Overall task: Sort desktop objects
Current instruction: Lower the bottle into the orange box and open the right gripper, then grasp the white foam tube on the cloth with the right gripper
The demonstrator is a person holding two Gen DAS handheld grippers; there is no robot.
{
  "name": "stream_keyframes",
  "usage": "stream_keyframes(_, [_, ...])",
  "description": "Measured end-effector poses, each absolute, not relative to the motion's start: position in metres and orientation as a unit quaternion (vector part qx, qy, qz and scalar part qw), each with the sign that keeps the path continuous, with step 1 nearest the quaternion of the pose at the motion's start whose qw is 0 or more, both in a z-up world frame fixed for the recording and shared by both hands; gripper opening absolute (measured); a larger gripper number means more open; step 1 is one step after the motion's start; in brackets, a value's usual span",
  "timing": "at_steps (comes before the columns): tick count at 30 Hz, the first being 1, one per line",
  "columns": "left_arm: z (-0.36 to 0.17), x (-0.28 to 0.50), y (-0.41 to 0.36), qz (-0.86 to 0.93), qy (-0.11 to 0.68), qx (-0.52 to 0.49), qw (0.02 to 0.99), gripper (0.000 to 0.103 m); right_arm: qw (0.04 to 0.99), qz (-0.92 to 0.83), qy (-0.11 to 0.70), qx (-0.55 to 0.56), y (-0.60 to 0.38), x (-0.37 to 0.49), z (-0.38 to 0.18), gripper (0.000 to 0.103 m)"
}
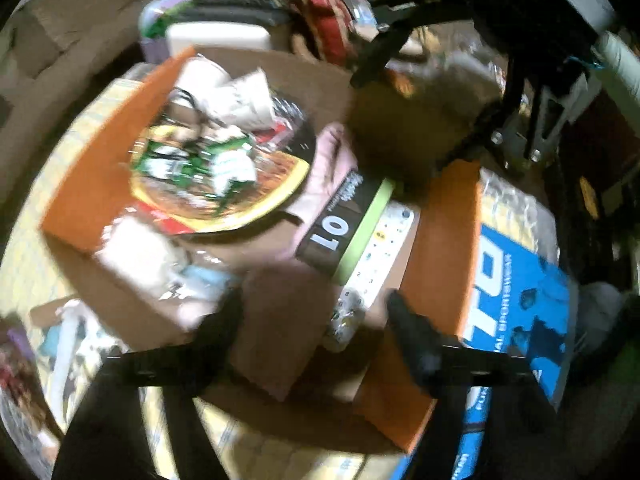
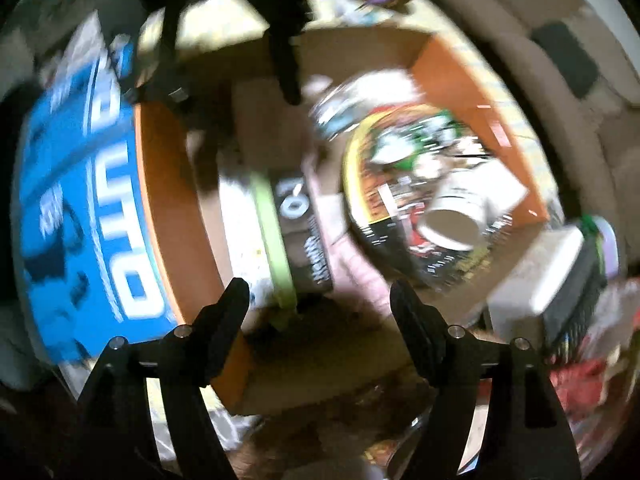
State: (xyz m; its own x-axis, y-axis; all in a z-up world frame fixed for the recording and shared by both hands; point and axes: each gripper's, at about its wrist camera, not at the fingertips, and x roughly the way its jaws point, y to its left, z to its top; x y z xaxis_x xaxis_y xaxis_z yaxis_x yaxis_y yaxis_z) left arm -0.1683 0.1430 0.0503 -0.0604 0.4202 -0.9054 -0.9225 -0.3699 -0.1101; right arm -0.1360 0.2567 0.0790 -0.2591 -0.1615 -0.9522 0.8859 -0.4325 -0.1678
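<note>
An open cardboard box with orange flaps (image 1: 92, 168) holds mixed items: a round yellow-rimmed packet (image 1: 224, 176), a white paper cup (image 2: 456, 216), a black box marked "01" with a green edge (image 1: 344, 224) and a white keypad device (image 1: 380, 256). My left gripper (image 1: 316, 316) hangs open over the box's near side, and a blurred brown flat piece (image 1: 280, 328) lies below it, beside the left finger. My right gripper (image 2: 318, 308) stands open over the opposite side, above a dark brown blurred lump (image 1: 400, 132). I cannot tell whether either piece touches a finger.
A blue printed bag (image 1: 516, 280) lies beside the box. A white block (image 1: 216, 38), a purple-lidded tub (image 1: 160, 12) and red packaging (image 1: 328, 24) crowd the far side. Pale yellow cloth (image 1: 44, 216) covers the surface under the box, with more clutter at its lower left.
</note>
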Motion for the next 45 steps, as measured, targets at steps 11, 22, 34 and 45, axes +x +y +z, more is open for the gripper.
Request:
stream_keyframes(11, [0.072, -0.181, -0.02, 0.792, 0.132, -0.479, 0.354, 0.093, 0.359, -0.82, 0.126, 0.427, 0.219, -0.164, 0.151, 0.07])
stream_keyframes(22, [0.018, -0.227, -0.089, 0.838, 0.021, -0.491, 0.237, 0.093, 0.328, -0.825, 0.057, 0.456, 0.118, -0.232, 0.126, 0.046])
stream_keyframes(34, [-0.013, -0.296, -0.136, 0.819, -0.161, -0.51, 0.206, 0.093, 0.284, -0.785, 0.248, 0.491, -0.004, -0.311, 0.044, 0.046])
stream_keyframes(45, [-0.051, -0.351, -0.141, 0.796, -0.248, -0.528, 0.163, 0.093, 0.28, -0.745, 0.37, 0.479, -0.033, -0.323, -0.015, 0.046])
